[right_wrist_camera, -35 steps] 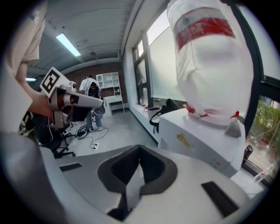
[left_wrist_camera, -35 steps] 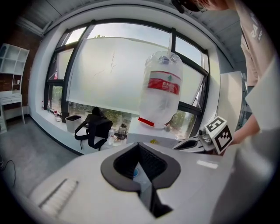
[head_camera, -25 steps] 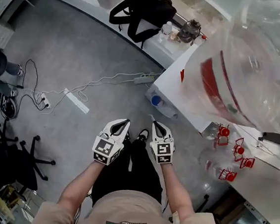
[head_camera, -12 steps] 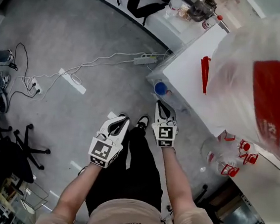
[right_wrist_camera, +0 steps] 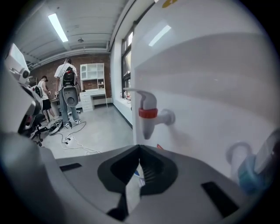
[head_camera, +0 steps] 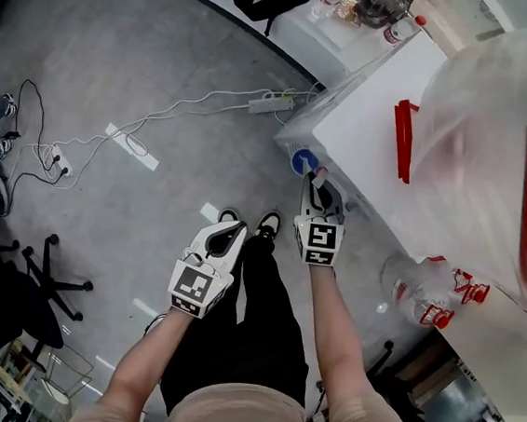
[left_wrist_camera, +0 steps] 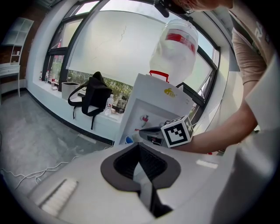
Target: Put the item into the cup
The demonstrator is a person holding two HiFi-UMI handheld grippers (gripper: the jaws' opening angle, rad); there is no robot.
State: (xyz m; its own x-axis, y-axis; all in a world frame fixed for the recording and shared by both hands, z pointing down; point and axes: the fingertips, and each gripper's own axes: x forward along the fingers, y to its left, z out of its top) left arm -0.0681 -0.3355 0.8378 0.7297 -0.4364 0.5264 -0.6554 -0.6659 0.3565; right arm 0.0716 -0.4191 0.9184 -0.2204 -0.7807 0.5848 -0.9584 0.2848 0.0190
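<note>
No cup and no loose item shows in any view. My right gripper [head_camera: 318, 181] is shut and empty, its tips close to the front of a white water dispenser [head_camera: 365, 132], next to the blue tap [head_camera: 303, 163]. In the right gripper view the red tap [right_wrist_camera: 148, 113] hangs just ahead and the blue tap [right_wrist_camera: 251, 175] is at the lower right. My left gripper [head_camera: 228, 239] is shut and empty, held over the floor beside the person's legs. The left gripper view shows the right gripper [left_wrist_camera: 151, 133] reaching to the dispenser [left_wrist_camera: 153, 100].
A large clear water bottle [head_camera: 505, 137] sits on the dispenser. Several empty bottles with red handles [head_camera: 441, 299] lie right of it. A power strip and cables [head_camera: 265, 103] run across the grey floor. Office chairs [head_camera: 40, 285] stand at left. A black bag [left_wrist_camera: 92, 96] rests on a counter.
My right gripper has moved forward and up to the dispenser's front by the blue tap. The left gripper has stayed almost where it was, still shut.
</note>
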